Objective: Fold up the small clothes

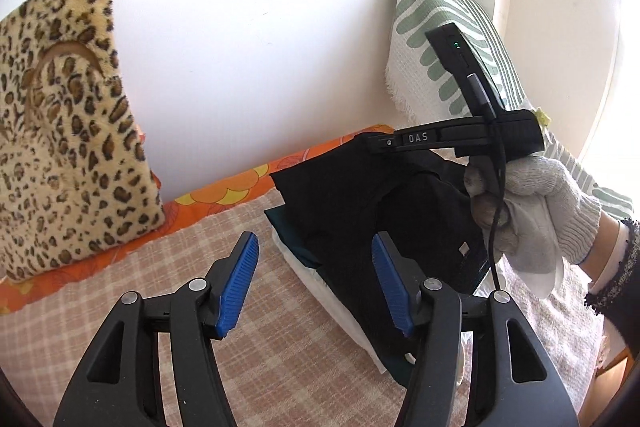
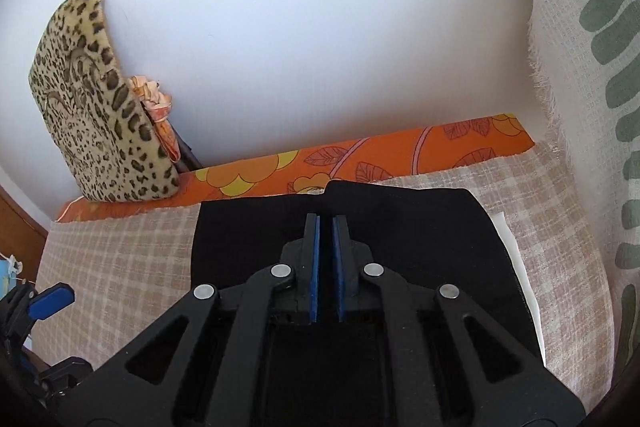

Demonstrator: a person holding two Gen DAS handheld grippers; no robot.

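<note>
**Left wrist view: claw spread wide beside the black stack**

Left wrist view first, nearest the lens: the left gripper (image 1: 316, 279) has its blue pads (image 1: 236, 287) spread well apart, nothing between them. The 9 o'clock pad sits over bare checked blanket (image 1: 120, 267); the 3 o'clock pad sits in front of the black garment (image 1: 352, 211). That garment tops a small pile, with a dark teal layer (image 1: 280, 219) and a white layer (image 1: 316, 279) peeking out along the pile's 8 o'clock edge. A little pale tag on the black cloth, too small to read.

Up at 2 o'clock, a gloved right hand (image 1: 532, 211) grips the other tool's handle, and one word reads clearly on its black bar: "DAS" (image 1: 418, 137). A green light glows on the unit above it.

Over to the right wrist view: the right gripper (image 2: 325, 227) has its blue pads drawn almost together, a thin slit left, and nothing pinched in that slit. It hovers over the flat black garment (image 2: 400, 227), whose straight near-left edge runs down at 8 o'clock. White cloth shows along the 3 o'clock edge.

Open blanket lies from 8 to 10 o'clock. Farther back, an orange floral sheet (image 2: 380, 155) runs along the white wall (image 2: 320, 27). A leopard cushion (image 2: 92, 107) leans at 10 o'clock, a green-patterned pillow (image 2: 592, 47) closes off 2 o'clock.
</note>
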